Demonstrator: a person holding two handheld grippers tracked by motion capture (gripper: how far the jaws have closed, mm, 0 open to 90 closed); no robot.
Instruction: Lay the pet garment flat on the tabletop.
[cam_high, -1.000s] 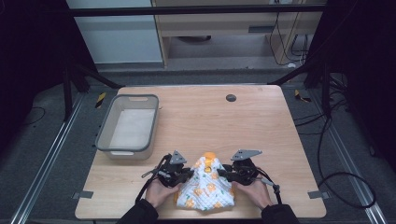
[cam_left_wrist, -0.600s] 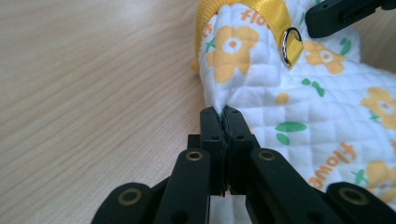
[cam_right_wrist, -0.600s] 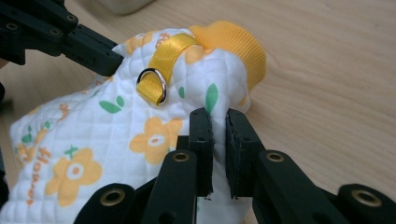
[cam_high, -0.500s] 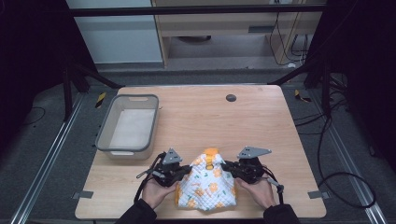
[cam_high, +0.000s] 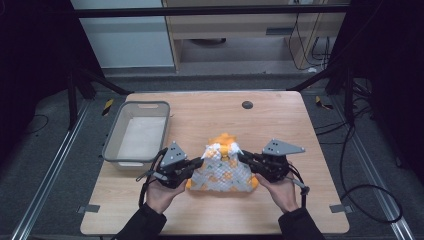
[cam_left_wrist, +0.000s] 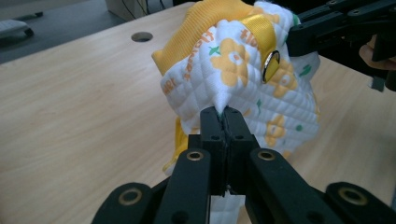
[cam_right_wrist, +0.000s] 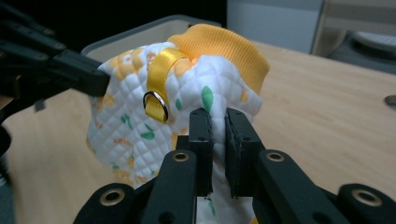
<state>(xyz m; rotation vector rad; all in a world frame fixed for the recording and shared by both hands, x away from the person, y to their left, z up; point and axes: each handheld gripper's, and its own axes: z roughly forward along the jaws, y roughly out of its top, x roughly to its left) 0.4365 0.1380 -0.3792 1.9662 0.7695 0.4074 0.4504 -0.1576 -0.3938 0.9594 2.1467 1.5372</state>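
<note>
A white quilted garment with orange flowers and yellow ribbed trim hangs between my two grippers near the table's front edge, its lower part resting on the wood. My left gripper is shut on its left edge; in the left gripper view the jaws pinch a fold of the garment. My right gripper grips the right edge. Its jaws have just been closing, and the garment is pressed between them. A yellow ribbon loop with a metal ring hangs on the front.
A grey plastic tray stands at the table's left, just beyond my left hand. The wooden table has a round cable hole near its far edge. Dark floor, cables and frame posts surround the table.
Both grippers have risen together, lifting the garment's upper edge off the table. It is now stretched wider between them.
</note>
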